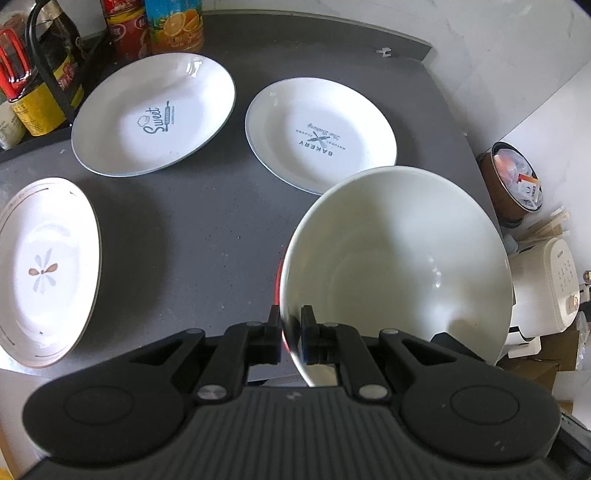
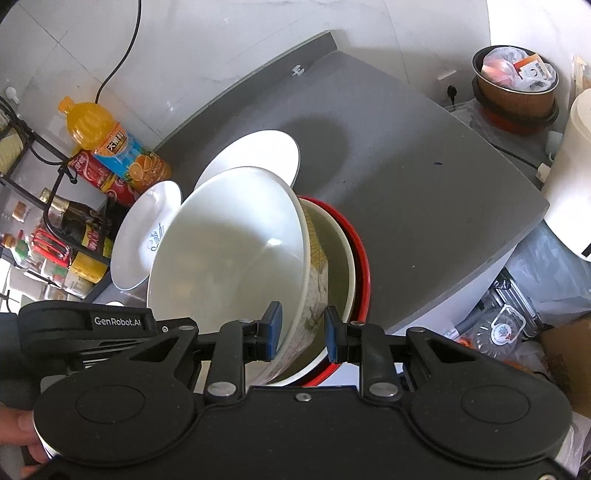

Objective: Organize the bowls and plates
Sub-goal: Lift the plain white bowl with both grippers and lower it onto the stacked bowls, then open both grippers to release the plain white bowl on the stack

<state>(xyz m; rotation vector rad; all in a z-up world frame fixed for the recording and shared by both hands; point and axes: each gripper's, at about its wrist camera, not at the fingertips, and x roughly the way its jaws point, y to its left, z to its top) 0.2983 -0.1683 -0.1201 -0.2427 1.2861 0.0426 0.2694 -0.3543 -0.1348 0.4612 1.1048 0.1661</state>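
Observation:
My left gripper [image 1: 290,325] is shut on the near rim of a plain white bowl [image 1: 399,266], which hangs tilted over the grey counter [image 1: 207,229]. A red rim shows just under that bowl. In the right wrist view the same white bowl [image 2: 229,251] sits tilted inside an olive bowl [image 2: 338,254], which is nested in a red bowl [image 2: 364,273]. My right gripper [image 2: 303,332] is shut on their near walls. The left gripper's black housing [image 2: 85,321] is close by on the left. A "Sweet" plate [image 1: 153,114], a "Bakery" plate [image 1: 321,134] and a flower plate [image 1: 44,269] lie on the counter.
Juice and sauce bottles [image 1: 177,26] and a black wire rack [image 1: 40,74] crowd the counter's back left corner. Off the right edge [image 2: 480,266] stand a white rice cooker [image 1: 543,288] and a brown pot of rubbish [image 1: 513,181]. A hand [image 2: 22,435] shows at the lower left.

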